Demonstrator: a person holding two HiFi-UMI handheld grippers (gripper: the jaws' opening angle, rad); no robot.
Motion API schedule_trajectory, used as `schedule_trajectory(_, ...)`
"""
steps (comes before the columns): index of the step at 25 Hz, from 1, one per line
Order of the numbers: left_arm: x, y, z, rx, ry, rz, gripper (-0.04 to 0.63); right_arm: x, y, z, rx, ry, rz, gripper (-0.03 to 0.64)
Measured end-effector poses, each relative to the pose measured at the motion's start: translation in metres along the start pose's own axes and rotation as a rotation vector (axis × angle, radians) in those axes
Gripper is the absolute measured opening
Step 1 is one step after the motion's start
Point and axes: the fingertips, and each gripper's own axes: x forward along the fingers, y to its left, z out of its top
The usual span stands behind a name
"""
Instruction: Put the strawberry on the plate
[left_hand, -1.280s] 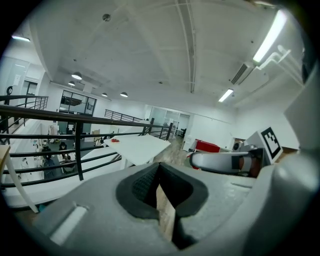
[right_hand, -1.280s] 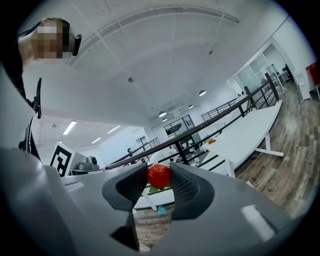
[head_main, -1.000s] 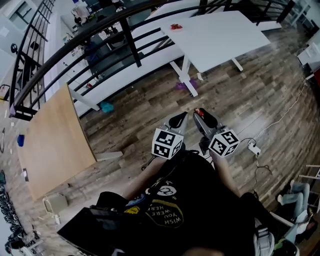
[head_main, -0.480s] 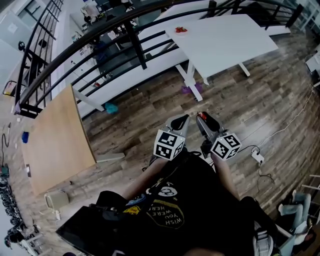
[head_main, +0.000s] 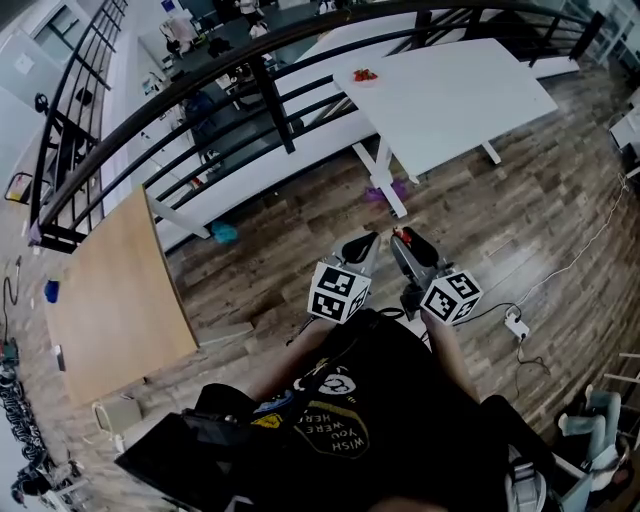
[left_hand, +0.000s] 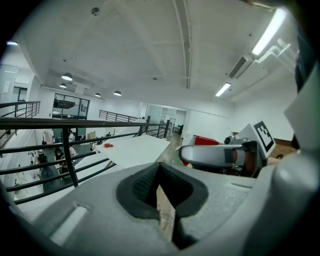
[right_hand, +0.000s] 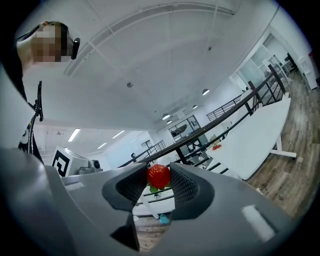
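Note:
My right gripper (head_main: 403, 240) is shut on a red strawberry (right_hand: 158, 176), whose green leaves hang just below the pads; in the head view the strawberry (head_main: 398, 235) shows as a red spot at the gripper's tip. My left gripper (head_main: 362, 243) is held beside it, jaws together with nothing between them (left_hand: 160, 192). Both are held close to my body over the wooden floor. A plate (head_main: 364, 76) with red fruit on it sits at the far left corner of a white table (head_main: 450, 85), well ahead of both grippers. The plate (left_hand: 108, 146) is tiny in both gripper views.
A black metal railing (head_main: 270, 90) runs across behind the white table. A wood-topped table (head_main: 115, 295) stands to the left. A white cable and power strip (head_main: 516, 324) lie on the floor at the right. A purple object (head_main: 385, 190) lies by the table's leg.
The white table and plate have come nearer and lower in the head view as I walk toward them. Both grippers keep their pose, the strawberry still held.

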Motion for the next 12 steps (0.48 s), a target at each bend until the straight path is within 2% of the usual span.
schedule_trajectory(5,0.008,0.020,0.016,0.015,-0.026,-0.019,0.002,0.024,-0.003,0.009,-0.020,-0.002,-0.009,0.140)
schedule_trajectory(12,0.001,0.042,0.011,0.014,-0.014,-0.036,0.002,0.052,0.002,0.003,0.000,-0.013,-0.012,0.140)
